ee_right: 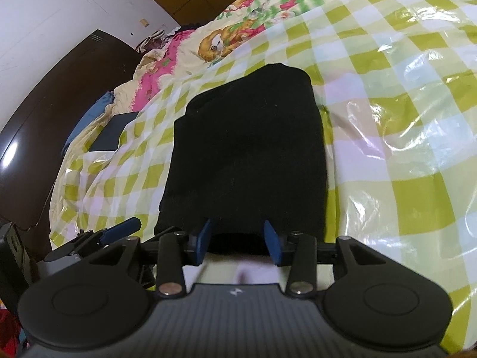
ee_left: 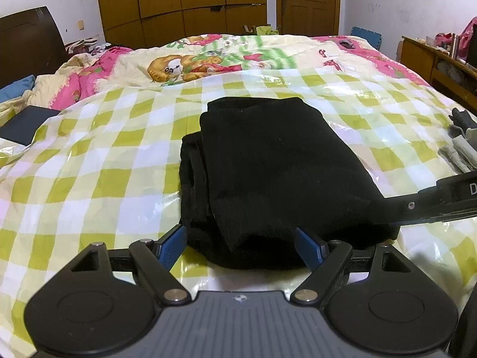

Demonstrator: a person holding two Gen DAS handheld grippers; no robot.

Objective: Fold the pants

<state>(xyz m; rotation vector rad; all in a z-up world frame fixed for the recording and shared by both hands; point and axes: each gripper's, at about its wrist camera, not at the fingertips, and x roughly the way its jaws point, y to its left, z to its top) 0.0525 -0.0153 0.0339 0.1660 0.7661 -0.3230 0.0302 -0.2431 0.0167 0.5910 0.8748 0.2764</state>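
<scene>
Both tongs (ee_left: 241, 244) (ee_right: 238, 240) gaping around folded black pants (ee_left: 268, 173), near edge hidden

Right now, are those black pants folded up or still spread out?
Folded. The black pants lie as a compact, thick rectangle on the checked plastic sheet, with stacked layers showing along the left edge and no legs stretched out.

Obstacles on glossy checked sheet (ee_left: 98, 161): folded black pants (ee_left: 268, 161), central, a thick stack reaching right up to both sets of fingertips. Right gripper (ee_right: 241, 238) entering left wrist view from the right edge, lying against the pants' near right corner. Dark flat box (ee_left: 25, 126) at far left edge; grey gloves (ee_left: 462, 140) at far right edge. Free room: wide bare sheet left and right of the pants, and beyond them up to the floral quilt (ee_left: 226, 56).
</scene>
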